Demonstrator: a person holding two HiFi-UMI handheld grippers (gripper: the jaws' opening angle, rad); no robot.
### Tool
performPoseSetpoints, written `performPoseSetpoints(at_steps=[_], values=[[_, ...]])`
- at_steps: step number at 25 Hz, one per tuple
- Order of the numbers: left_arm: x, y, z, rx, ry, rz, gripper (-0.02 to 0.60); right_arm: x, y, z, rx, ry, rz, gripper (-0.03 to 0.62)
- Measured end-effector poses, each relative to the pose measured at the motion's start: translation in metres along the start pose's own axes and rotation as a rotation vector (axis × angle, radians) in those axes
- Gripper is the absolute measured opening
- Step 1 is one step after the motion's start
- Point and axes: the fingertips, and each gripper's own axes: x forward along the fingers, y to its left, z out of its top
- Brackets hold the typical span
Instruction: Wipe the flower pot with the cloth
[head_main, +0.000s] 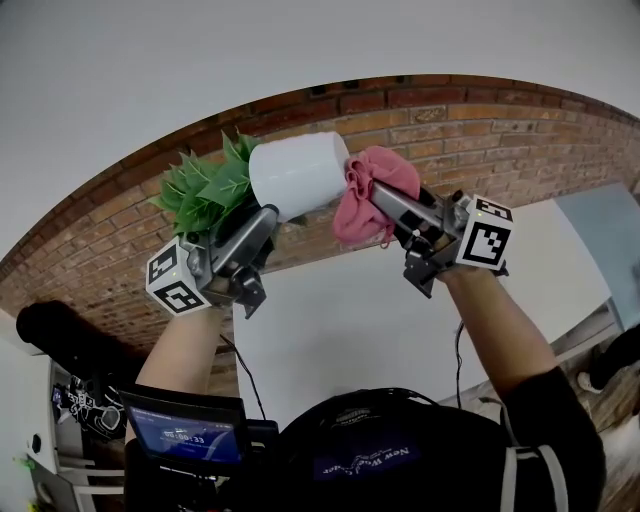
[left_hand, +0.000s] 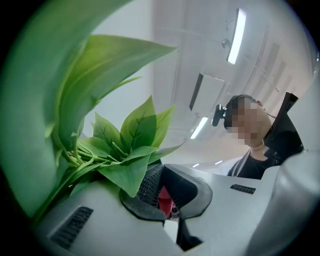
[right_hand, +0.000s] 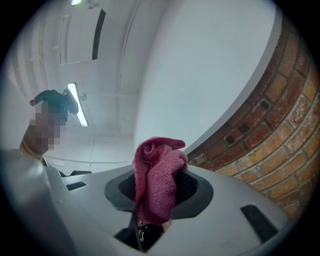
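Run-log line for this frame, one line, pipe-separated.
left gripper: shut, holding white cylindrical flower pot with green leaves aloft, tipped sideways | right gripper: shut on crumpled pink knitted cloth | cloth against pot's base end

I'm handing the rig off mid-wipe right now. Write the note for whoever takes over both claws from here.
Left claw: shut at the leafy mouth end of the white flower pot, holding it sideways in the air, with the leaves to the left.
Right claw: shut on the bunched pink cloth.
The cloth looks pressed against the pot's right end, at its base.
Done: both things are lifted and the cloth is at the pot. How much has been wiped cannot be told.
Left: rub the cloth over the rest of the pot's wall, probably turning the pot, then set both down on the white table.
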Motion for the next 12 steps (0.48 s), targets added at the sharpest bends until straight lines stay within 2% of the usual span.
performPoseSetpoints(at_steps=[4,8,12], values=[[0.002,0.001,0.01,-0.066,-0.136,-0.006,0.006,0.004,-0.001,-0.003,0.025,-0.038,-0.004,0.109],[0.004,0.001,0.01,-0.098,-0.19,-0.036,0.006,0.016,0.002,-0.018,0.039,-0.011,0.016,0.109],[0.0,0.0,0.01,-0.17,-0.268,-0.088,0.006,0.025,0.004,-0.022,0.041,0.004,0.021,0.109]])
